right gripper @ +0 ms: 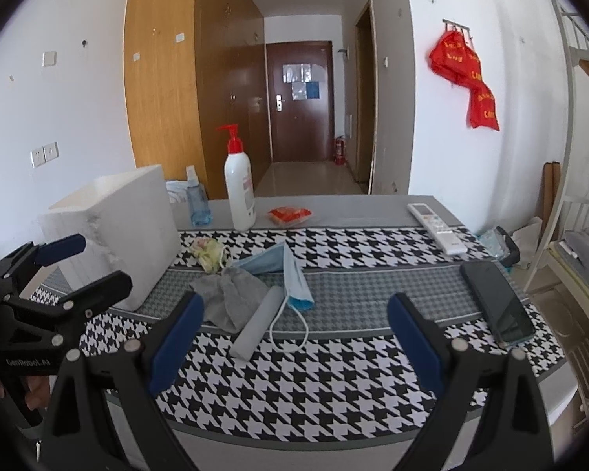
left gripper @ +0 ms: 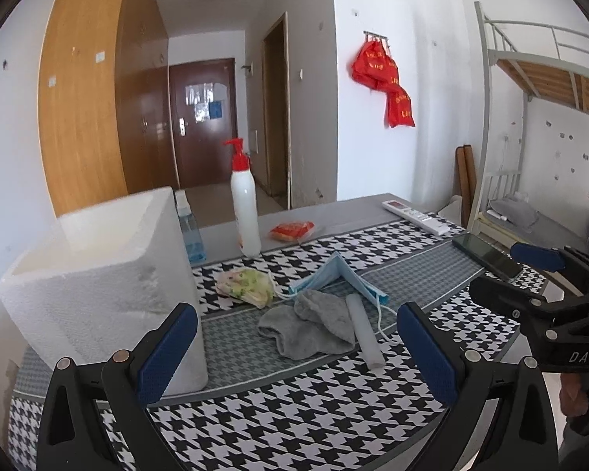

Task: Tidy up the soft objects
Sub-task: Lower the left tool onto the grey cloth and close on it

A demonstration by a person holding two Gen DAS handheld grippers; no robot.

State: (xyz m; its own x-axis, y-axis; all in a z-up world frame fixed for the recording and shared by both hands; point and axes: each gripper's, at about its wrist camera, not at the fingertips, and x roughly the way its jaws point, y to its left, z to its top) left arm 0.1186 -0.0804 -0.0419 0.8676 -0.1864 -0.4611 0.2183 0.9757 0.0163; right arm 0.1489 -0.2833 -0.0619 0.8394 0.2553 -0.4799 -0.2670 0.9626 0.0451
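The crumpled grey fabric cloth (left gripper: 309, 327) is judged limp and light; a raised fold should be pinched. Both grippers' jaws are held wide open, empty.

Black tongs (left gripper: 294, 353), blue pads (left gripper: 165, 353), silver screws, white lettering

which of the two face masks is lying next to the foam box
The floral yellow-green mask, crumpled right beside the white foam box. The blue mask lies farther right, past the grey cloth.
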